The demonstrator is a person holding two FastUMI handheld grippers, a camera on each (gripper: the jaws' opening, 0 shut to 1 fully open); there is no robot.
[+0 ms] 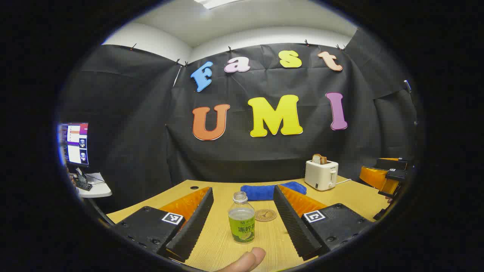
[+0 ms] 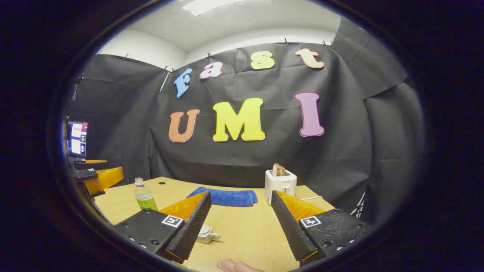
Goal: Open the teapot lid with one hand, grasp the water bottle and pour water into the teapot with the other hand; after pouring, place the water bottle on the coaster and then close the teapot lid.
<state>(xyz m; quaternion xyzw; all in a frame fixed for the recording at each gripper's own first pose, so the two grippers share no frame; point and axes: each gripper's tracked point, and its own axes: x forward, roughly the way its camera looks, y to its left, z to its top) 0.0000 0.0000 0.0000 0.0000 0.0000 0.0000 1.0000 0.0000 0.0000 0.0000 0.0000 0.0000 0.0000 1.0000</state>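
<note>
Start of task; nothing grasped yet. Landmark: water bottle (image 1: 241,218), standing upright on the table (image 1: 340,196), cap off, partly full.

Left gripper (image 1: 242,219): jaws spread wide, holding nothing; the bottle stands between the two fingers but apart from both. Coaster (image 1: 265,215) lies just behind and to the right of the bottle. Blue cloth (image 1: 273,190) and toaster (image 1: 321,174) farther back from the bottle.

Right gripper (image 2: 239,223): jaws wide apart, empty. Teapot (image 2: 206,233) sits low, partly hidden by one finger; lid state not readable.

Judgement: approach step. Next, right gripper needs to drop onto the teapot lid knob; left gripper needs to close squarely on the bottle body, keeping it upright since uncapped.
</note>
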